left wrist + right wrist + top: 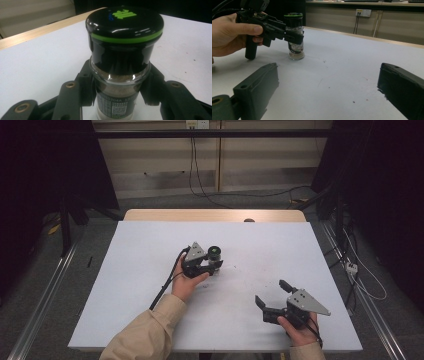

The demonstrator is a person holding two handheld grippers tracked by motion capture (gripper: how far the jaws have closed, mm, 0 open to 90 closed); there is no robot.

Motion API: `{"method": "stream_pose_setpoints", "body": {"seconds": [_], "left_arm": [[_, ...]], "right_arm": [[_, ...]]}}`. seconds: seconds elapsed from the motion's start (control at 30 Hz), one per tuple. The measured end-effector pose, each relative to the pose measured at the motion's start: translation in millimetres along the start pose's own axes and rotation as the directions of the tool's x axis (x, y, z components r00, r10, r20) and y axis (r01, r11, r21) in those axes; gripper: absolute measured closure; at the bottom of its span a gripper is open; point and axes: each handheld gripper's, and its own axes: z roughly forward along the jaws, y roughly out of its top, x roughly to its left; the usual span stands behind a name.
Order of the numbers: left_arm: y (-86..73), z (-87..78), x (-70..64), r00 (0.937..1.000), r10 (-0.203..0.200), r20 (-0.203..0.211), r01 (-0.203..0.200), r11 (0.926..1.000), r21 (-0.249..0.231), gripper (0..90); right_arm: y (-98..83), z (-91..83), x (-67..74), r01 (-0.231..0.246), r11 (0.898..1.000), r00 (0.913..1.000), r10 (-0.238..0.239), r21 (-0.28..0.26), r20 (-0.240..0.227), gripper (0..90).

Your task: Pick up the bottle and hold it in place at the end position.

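A small glass spice jar (215,256) with a black lid ringed in green stands upright on the white table (150,270), near its middle. My left gripper (214,265) is shut on the jar's glass body just below the lid. In the left gripper view the jar (120,82) sits between both jaws, brownish powder showing through the glass. From the right gripper view, the jar (295,40) and the left gripper (295,38) appear at upper left. My right gripper (272,292) stands open near the table's front right, with nothing between its jaws.
The white sheet covers a wooden tabletop whose far edge (215,215) shows bare. Dark stands and cables (360,270) flank the table on the floor. A wall socket (363,12) with hanging cords is behind the table.
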Motion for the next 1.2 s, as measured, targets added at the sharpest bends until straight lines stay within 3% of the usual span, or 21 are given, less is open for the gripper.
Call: {"method": "stream_pose_setpoints", "body": {"seconds": [0.07,0.33,0.77,1.2], "left_arm": [[-1.8,-1.3,-0.9,0.9998,0.019,-0.003,-0.019,0.9998,-0.005,53.2],[-2.9,-1.9,-2.2,0.9995,0.031,-0.007,-0.031,0.9995,-0.008,53.3],[-3.0,-1.5,-0.3,1.0,0.007,0.002,-0.007,0.9999,-0.009,53.3],[-2.2,-1.6,-2.8,0.9999,0.011,-0.011,-0.011,0.9999,0.002,53.4]], "right_arm": [[0.1,2.2,0.3,0.002,1.0,1.0,-0.002,0.005,-0.001,2.8],[3.7,13.5,3.0,0.015,1.0,0.9997,-0.015,0.018,-0.018,4.0],[8.7,28.5,3.6,0.013,0.999,0.9995,-0.012,0.031,-0.028,3.7],[17.9,42.9,7.3,0.005,0.999,0.9995,-0.004,0.038,-0.031,3.8]]}}
